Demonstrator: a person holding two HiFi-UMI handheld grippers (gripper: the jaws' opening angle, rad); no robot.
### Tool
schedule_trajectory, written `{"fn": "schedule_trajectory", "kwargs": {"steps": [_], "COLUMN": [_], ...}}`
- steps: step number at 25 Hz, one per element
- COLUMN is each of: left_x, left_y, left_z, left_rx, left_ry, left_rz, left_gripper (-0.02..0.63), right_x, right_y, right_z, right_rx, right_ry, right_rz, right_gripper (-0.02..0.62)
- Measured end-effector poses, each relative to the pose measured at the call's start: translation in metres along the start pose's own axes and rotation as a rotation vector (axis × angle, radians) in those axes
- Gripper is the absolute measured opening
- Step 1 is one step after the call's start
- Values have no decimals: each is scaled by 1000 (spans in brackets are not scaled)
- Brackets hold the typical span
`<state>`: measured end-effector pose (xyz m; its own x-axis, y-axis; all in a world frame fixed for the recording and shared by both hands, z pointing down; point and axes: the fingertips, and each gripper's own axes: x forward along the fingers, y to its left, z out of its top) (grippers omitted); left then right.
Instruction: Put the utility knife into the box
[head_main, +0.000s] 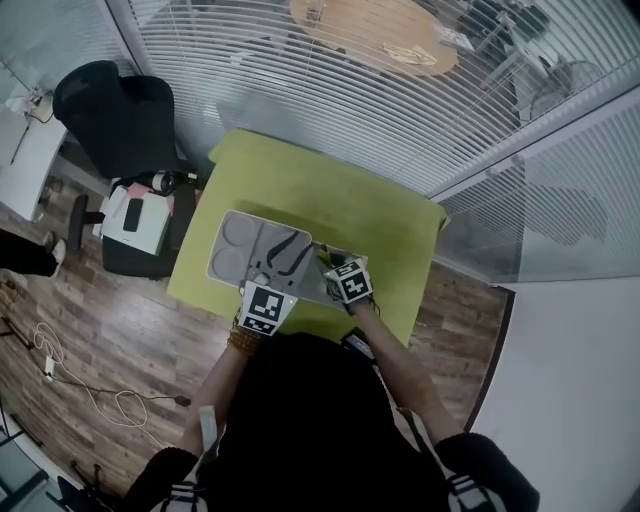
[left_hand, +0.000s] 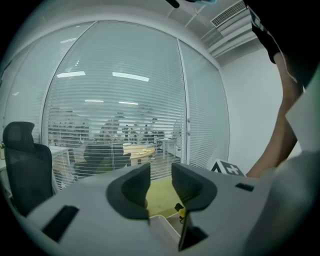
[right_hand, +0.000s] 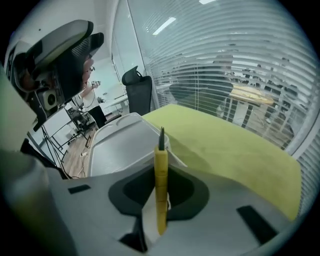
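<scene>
I see bright, even light; light strips glare across the blinds. Both gripper views bend and go black at the edges.

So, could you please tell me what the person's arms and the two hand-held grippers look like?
Both the left hand-held gripper and the right hand-held gripper have pale grey moulded bodies with dark, scooped pads. Each carries a cube of black-and-white square markers. The person wears a black top, forearms bare, with a beaded bracelet on the left wrist.
</scene>
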<state>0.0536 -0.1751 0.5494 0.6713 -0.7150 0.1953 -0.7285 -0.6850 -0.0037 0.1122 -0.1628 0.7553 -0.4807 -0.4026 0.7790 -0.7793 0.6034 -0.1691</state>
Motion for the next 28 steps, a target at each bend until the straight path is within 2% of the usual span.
{"fn": "schedule_trajectory", "kwargs": {"steps": [6, 14, 28], "left_x": [1, 1, 3], "left_y": [-4, -2, 0], "left_z": [-4, -6, -11], "left_rx": [3, 6, -1], "left_ry": [9, 14, 26], "left_rz": [-14, -13, -17], "left_gripper": [140, 140, 140], "right_x": [13, 22, 34], "right_y": [-5, -2, -3], "right_z": [-12, -24, -40], "right_rx": [-5, -69, -29], "right_ry": [50, 115, 186], "right_rz": [-16, -37, -16], "right_gripper": [54, 54, 54]}}
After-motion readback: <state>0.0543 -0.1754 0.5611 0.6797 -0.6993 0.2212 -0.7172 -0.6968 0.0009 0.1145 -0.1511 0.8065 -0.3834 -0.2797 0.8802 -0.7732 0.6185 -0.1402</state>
